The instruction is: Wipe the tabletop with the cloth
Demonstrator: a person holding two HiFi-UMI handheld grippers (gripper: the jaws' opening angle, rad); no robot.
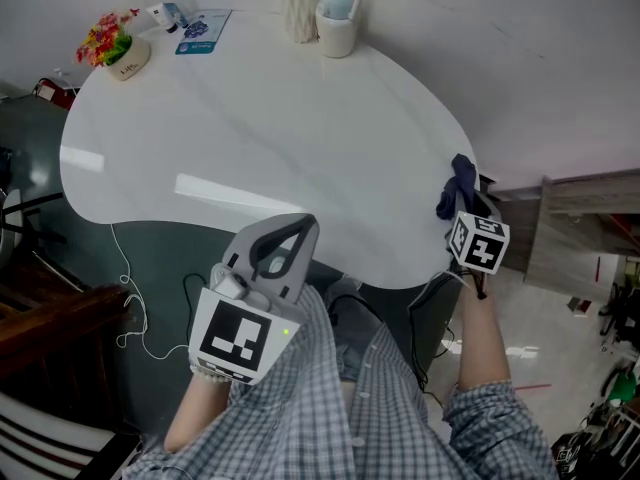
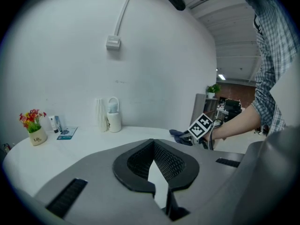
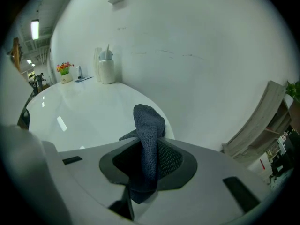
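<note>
The white rounded tabletop (image 1: pixel 260 138) fills the middle of the head view. At its right edge my right gripper (image 1: pixel 462 211) is shut on a dark blue cloth (image 1: pixel 458 181), which bunches up just over the table rim. In the right gripper view the cloth (image 3: pixel 149 125) stands up between the jaws of that gripper (image 3: pixel 149 144), with the tabletop (image 3: pixel 89 111) stretching away beyond. My left gripper (image 1: pixel 298 228) is shut with nothing in it, held off the near edge above the person's lap. In the left gripper view its tips (image 2: pixel 153 141) meet, and the cloth (image 2: pixel 178 135) shows far right.
At the table's far side stand a small flower pot (image 1: pixel 116 46), a bottle (image 1: pixel 165 14), a blue leaflet (image 1: pixel 203 30), a ribbed white vase (image 1: pixel 297 4) and a white holder (image 1: pixel 337 18). A wooden shelf (image 1: pixel 580 228) stands right of the table. Cables (image 1: pixel 135 308) trail on the floor.
</note>
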